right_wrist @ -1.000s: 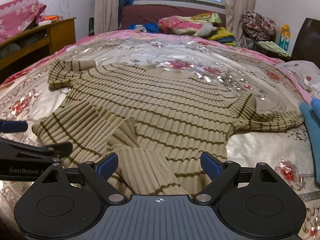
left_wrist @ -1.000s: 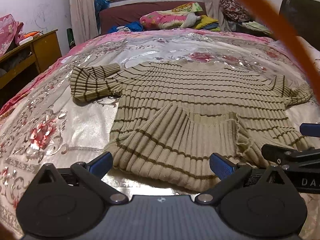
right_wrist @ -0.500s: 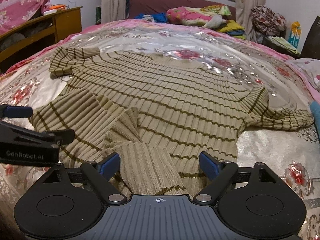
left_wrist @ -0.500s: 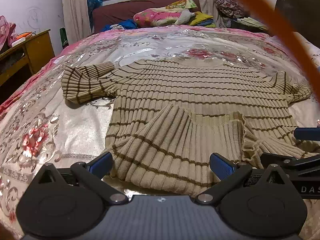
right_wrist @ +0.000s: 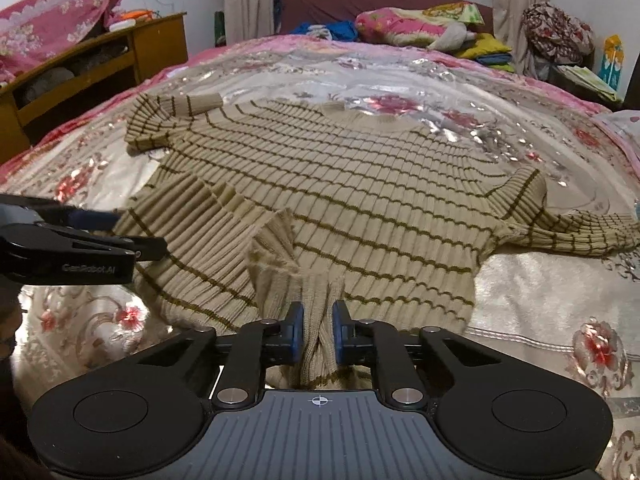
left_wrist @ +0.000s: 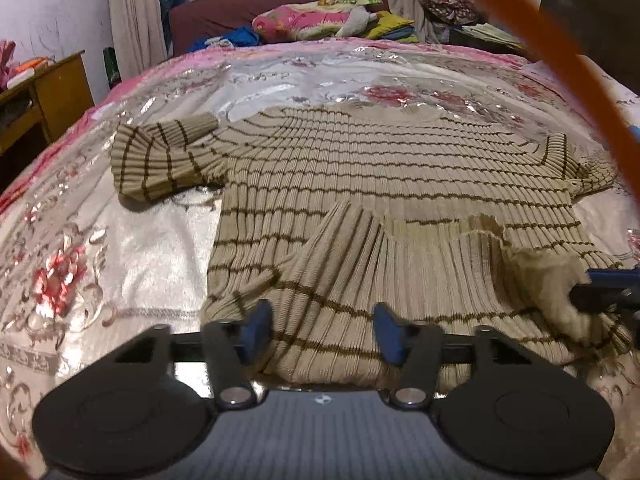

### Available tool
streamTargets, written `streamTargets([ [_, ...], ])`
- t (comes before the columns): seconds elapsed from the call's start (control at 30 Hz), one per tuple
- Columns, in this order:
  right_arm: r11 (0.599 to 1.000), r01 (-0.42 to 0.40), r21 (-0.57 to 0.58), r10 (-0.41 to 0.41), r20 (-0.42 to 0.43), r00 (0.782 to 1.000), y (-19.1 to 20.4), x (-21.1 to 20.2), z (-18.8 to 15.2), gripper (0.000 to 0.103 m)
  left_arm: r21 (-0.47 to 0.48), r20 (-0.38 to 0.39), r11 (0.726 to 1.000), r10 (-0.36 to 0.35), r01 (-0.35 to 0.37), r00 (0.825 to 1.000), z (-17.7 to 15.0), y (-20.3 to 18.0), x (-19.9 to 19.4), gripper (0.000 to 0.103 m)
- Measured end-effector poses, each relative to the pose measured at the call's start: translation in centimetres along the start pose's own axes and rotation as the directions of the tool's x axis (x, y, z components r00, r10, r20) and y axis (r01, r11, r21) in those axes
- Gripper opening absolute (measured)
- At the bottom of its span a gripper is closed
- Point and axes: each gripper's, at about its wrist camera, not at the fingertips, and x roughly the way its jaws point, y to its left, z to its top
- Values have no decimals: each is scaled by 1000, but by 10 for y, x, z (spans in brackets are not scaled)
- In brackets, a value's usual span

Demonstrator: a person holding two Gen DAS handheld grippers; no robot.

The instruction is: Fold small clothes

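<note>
A beige ribbed sweater (left_wrist: 392, 168) with thin brown stripes lies flat on the bed, and it also shows in the right wrist view (right_wrist: 360, 184). Its near hem is folded back over the body. My left gripper (left_wrist: 322, 332) sits over the hem's left part, its jaws half closed with fabric between them and a gap still showing. My right gripper (right_wrist: 318, 332) is shut on a bunched fold of the hem at the sweater's near edge. Each gripper shows at the edge of the other's view.
The sweater rests on a shiny floral bedspread (left_wrist: 120, 248). A wooden desk (right_wrist: 100, 64) stands to the left. Folded bedding and pillows (right_wrist: 420, 24) lie at the bed's far end. An orange cable (left_wrist: 560, 64) crosses the left view's upper right.
Both grippers have closed from wide open. The right one has pinched the hem. The left one has narrowed around the hem fabric. Both moved slightly forward over the sweater.
</note>
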Motion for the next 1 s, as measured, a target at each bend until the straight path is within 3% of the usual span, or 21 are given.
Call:
streamTargets([
  [0.23, 999, -18, 37, 17, 21, 1000, -22, -36, -10, 3, -11, -16, 998, -63, 63, 998, -16, 18, -16, 38],
  [0.5, 997, 4, 77, -5, 13, 1000, -52, -76, -36, 1, -46, -33, 994, -101, 100, 994, -30, 34, -37, 37],
  [0.6, 995, 26, 93, -25, -7, 1000, -59, -74, -40, 11, -50, -33, 994, -99, 98, 995, -25, 34, -37, 38],
  [0.77, 992, 5, 124, -7, 15, 1000, -53, -62, -35, 14, -34, -8, 994, -102, 101, 995, -13, 28, -39, 47],
  [0.8, 993, 0, 116, -3, 20, 1000, -51, -59, -32, 17, -23, -5, 995, -99, 99, 995, -11, 27, -38, 50],
  [0.87, 994, -13, 108, 11, 26, 1000, -46, -49, -23, 32, -9, -1, 996, -92, 92, 996, -8, 25, -36, 54],
  [1.0, 990, -57, 126, 59, -14, 998, -42, -18, -6, 40, -11, 2, 996, -93, 93, 996, -4, 26, -29, 60],
])
